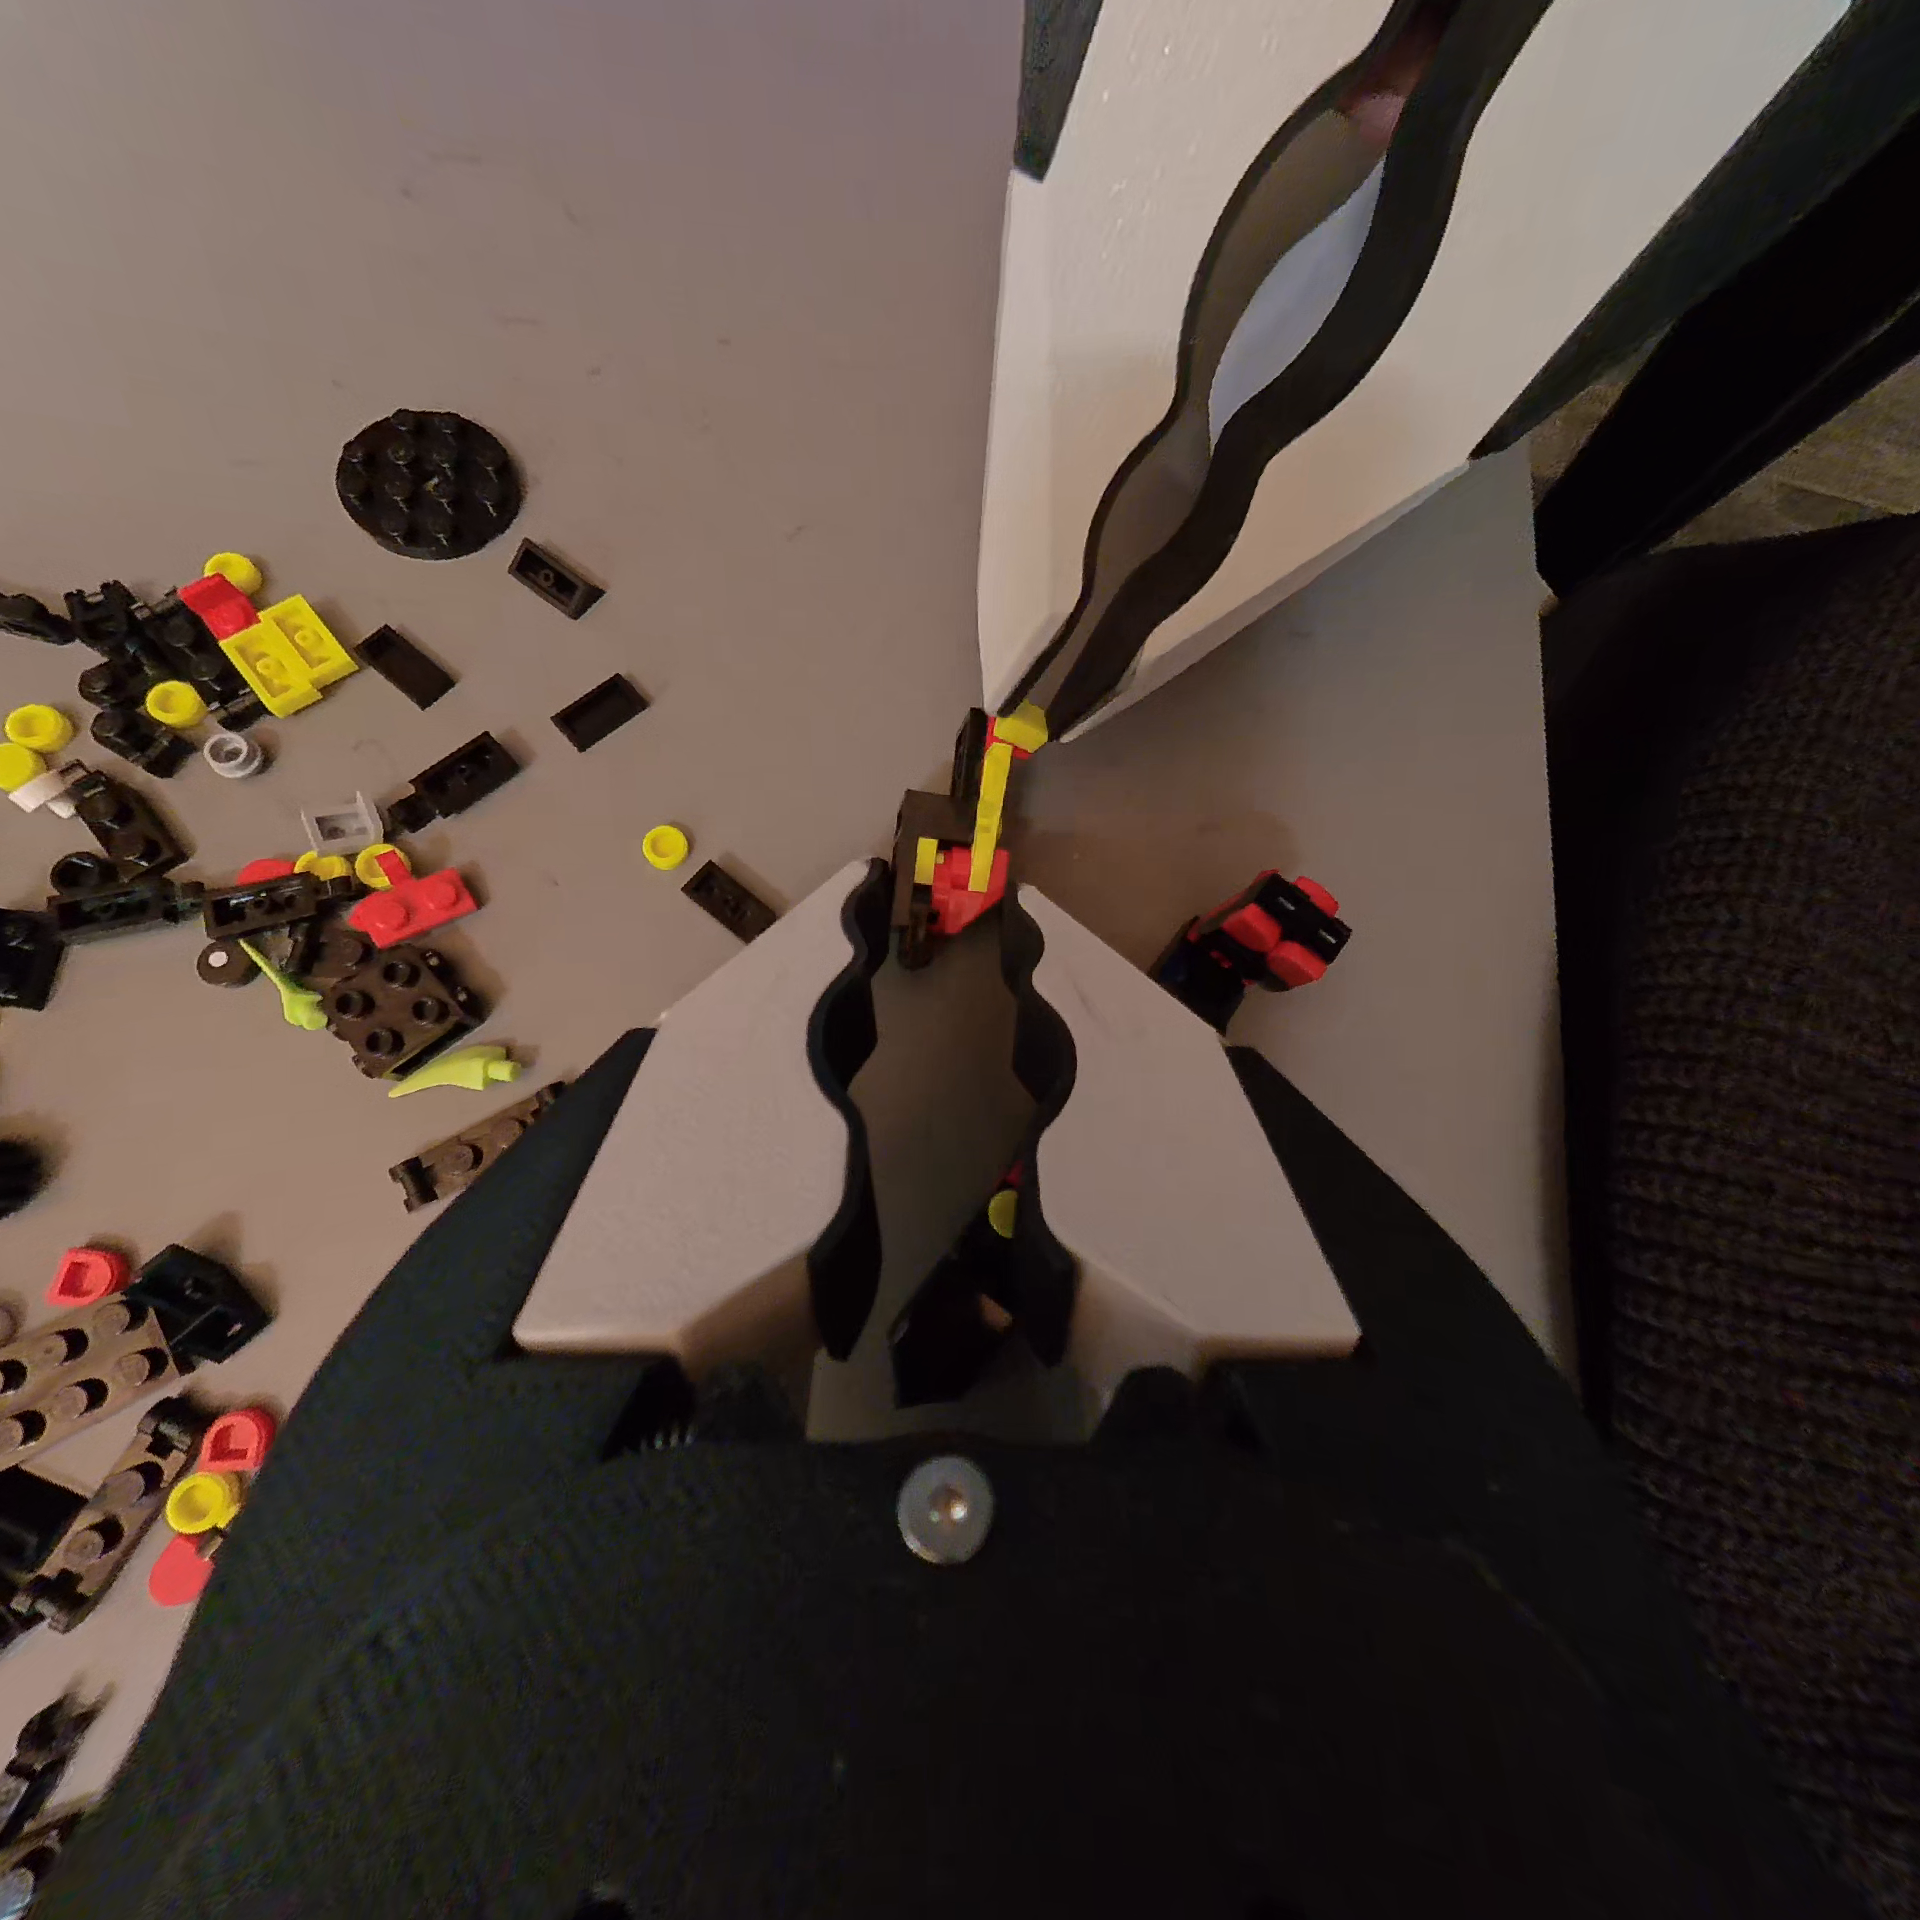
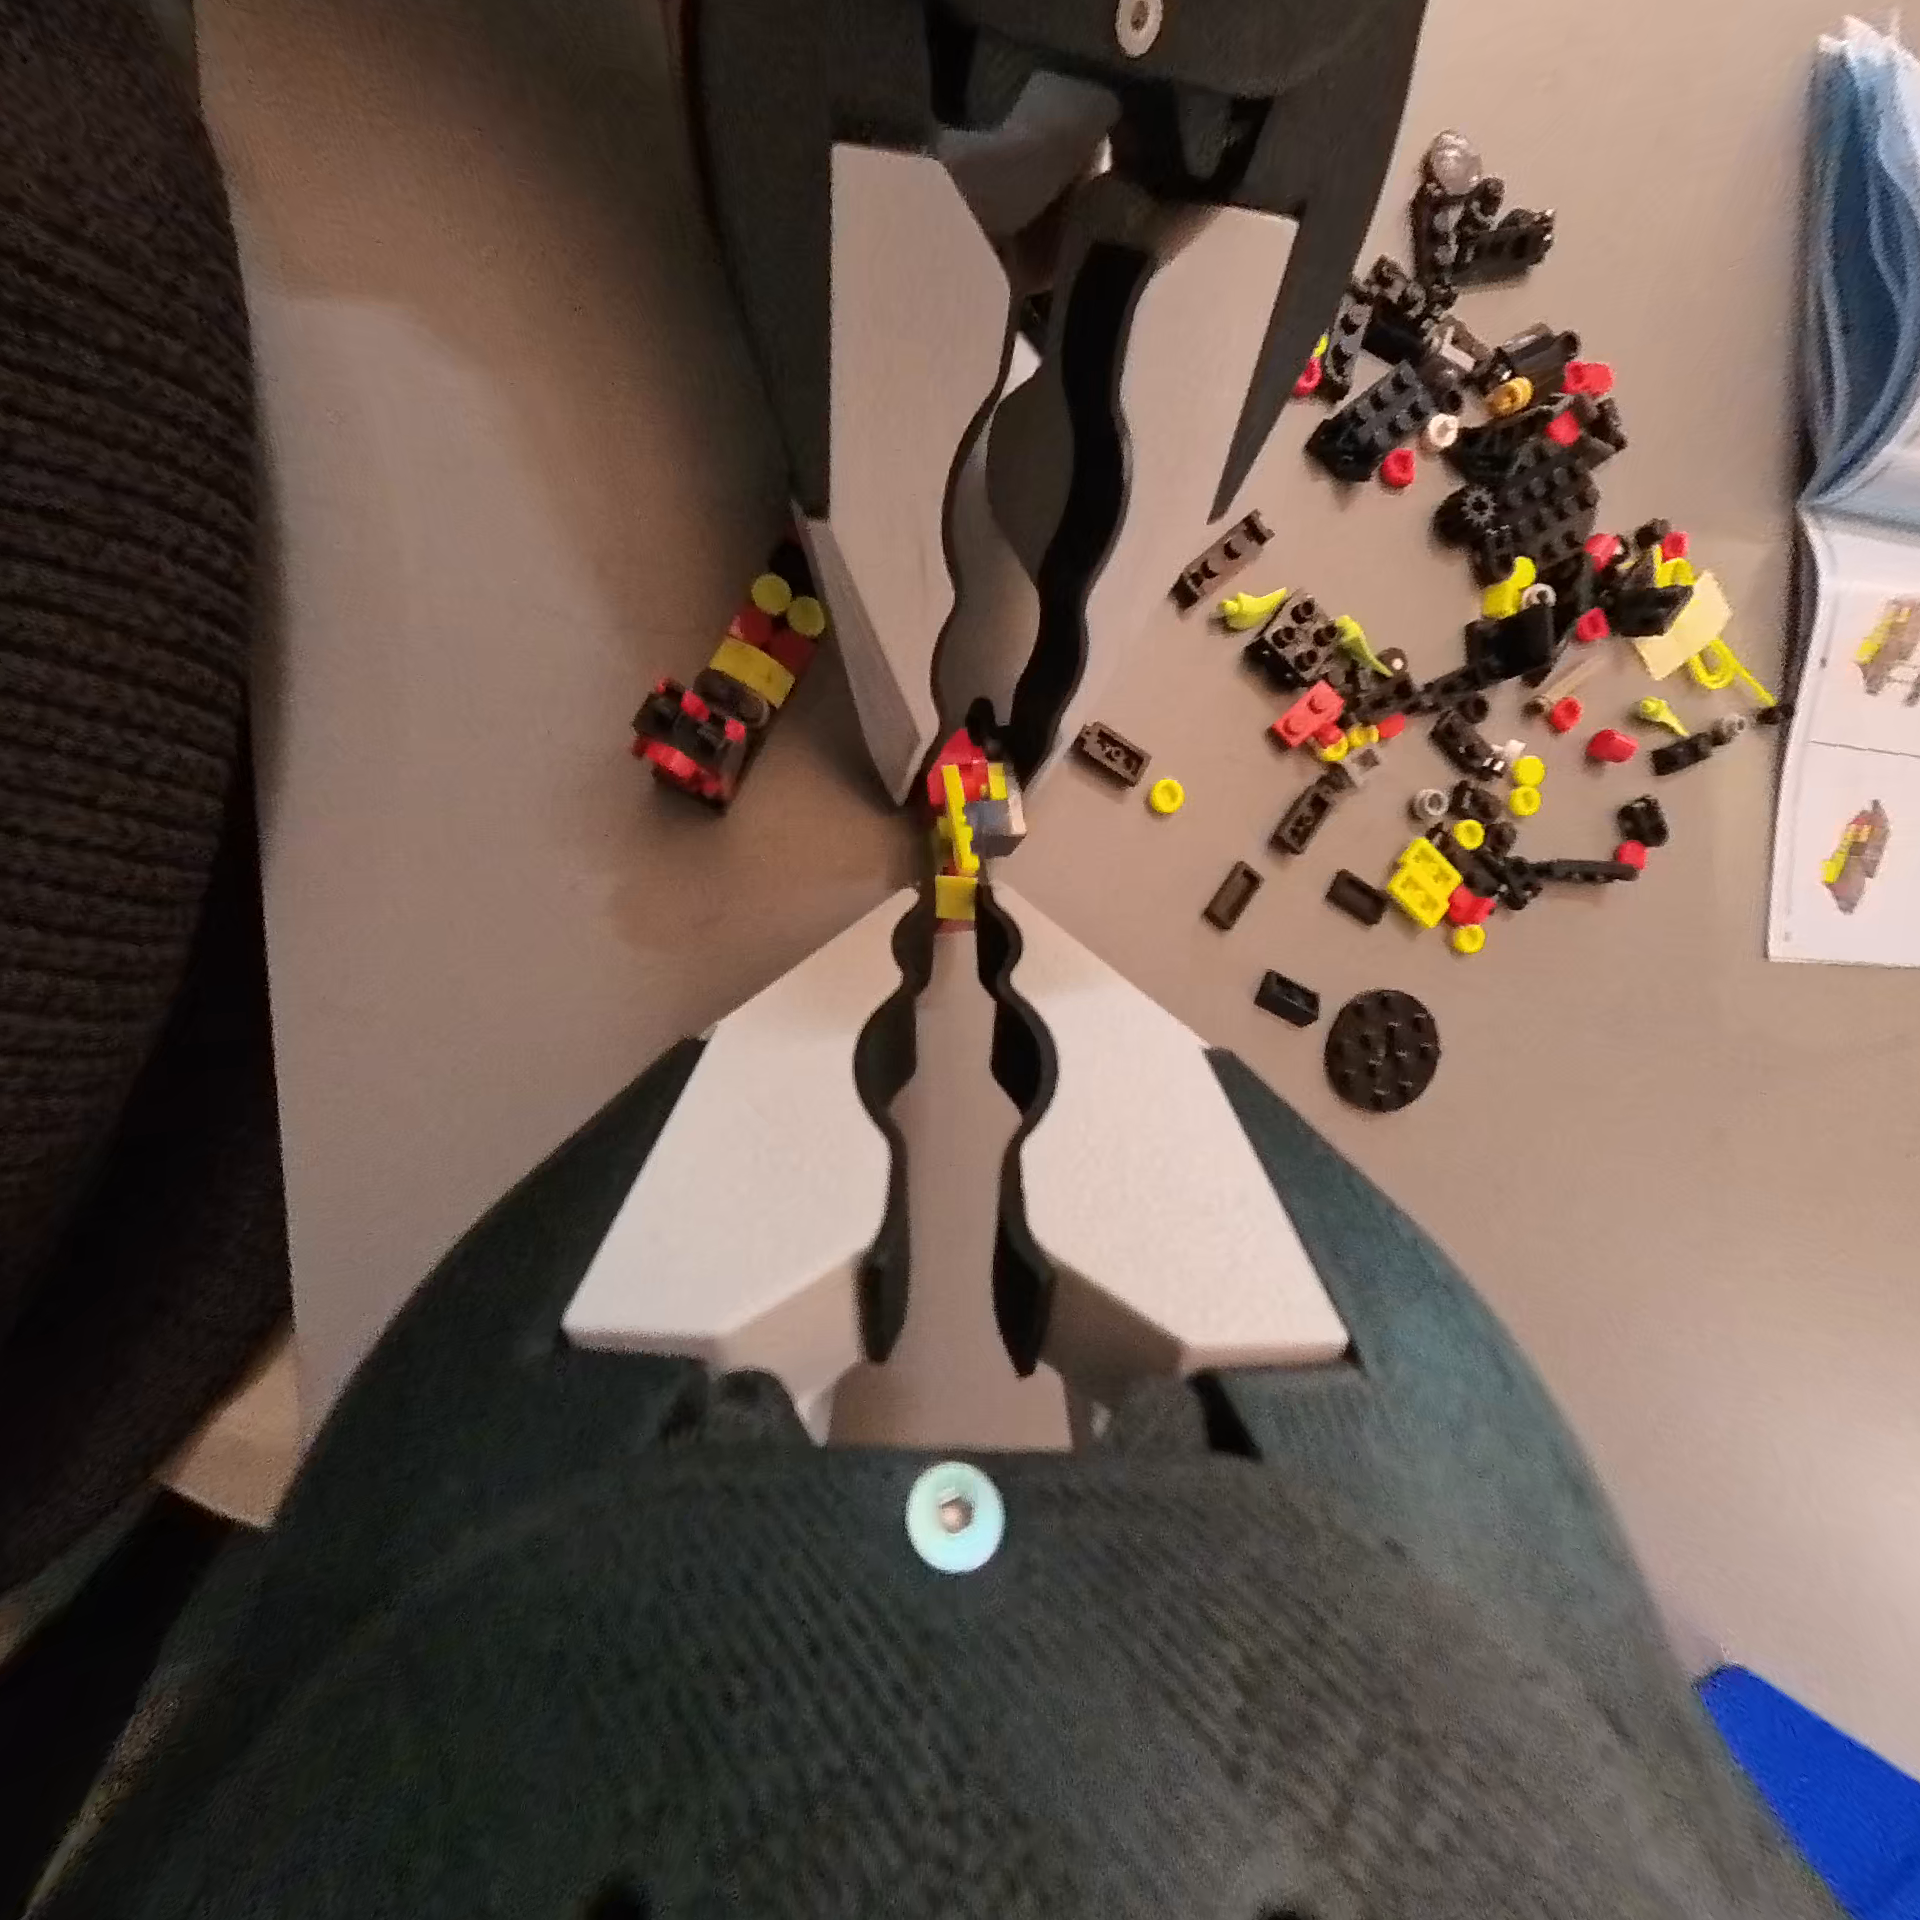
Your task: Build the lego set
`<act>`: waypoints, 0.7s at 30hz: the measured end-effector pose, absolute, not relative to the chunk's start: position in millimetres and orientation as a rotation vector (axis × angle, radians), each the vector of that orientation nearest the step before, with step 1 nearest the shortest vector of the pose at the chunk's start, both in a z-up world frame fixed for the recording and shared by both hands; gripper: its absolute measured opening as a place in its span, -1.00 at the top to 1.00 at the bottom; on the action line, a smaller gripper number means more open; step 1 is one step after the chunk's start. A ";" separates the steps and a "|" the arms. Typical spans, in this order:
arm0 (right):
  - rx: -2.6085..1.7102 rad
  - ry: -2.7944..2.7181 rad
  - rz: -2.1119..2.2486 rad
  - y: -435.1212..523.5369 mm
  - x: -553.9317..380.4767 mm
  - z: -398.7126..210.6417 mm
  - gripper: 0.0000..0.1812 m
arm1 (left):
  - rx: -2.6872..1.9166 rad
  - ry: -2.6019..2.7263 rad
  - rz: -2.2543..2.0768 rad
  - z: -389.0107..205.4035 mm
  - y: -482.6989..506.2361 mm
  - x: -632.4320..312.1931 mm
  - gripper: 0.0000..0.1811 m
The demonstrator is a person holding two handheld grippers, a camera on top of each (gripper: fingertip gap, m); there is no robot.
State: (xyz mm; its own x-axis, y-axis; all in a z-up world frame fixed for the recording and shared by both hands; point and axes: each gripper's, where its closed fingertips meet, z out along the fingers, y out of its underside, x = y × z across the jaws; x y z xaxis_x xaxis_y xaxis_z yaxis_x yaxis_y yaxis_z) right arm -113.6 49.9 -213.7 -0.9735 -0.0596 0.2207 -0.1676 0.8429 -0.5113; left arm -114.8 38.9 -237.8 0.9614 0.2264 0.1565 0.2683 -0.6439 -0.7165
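On your left lies a red-and-black sub-build (image 2: 694, 743). Your left gripper (image 1: 940, 914) and right gripper (image 2: 951, 909) both pinch the small red-yellow assembly (image 2: 961, 821) above the table (image 2: 520, 520), seemingly from opposite ends. Loose bricks (image 2: 1455, 623) scatter rightward.
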 end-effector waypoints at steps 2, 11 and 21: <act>0.195 -2.848 0.795 49.1 -113.3 -214.1 0.94 | -2.295 -0.339 -0.063 -238.1 38.9 -114.8 0.80; 0.288 -2.946 0.683 48.7 -114.0 -214.9 0.94 | -2.297 -0.329 -0.048 -238.3 38.5 -115.9 0.81; 0.411 -3.081 0.629 47.8 -114.7 -215.3 0.94 | -2.295 -0.326 -0.044 -238.3 37.4 -117.1 0.81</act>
State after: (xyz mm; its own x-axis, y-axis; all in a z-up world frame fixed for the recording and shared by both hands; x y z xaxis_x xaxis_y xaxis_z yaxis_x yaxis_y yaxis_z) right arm -114.7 47.8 -215.3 -0.9660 -0.2574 0.0226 -0.2457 0.8878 -0.3891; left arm -117.1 37.4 -238.3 0.9661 0.2204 0.1345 0.2480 -0.6466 -0.7214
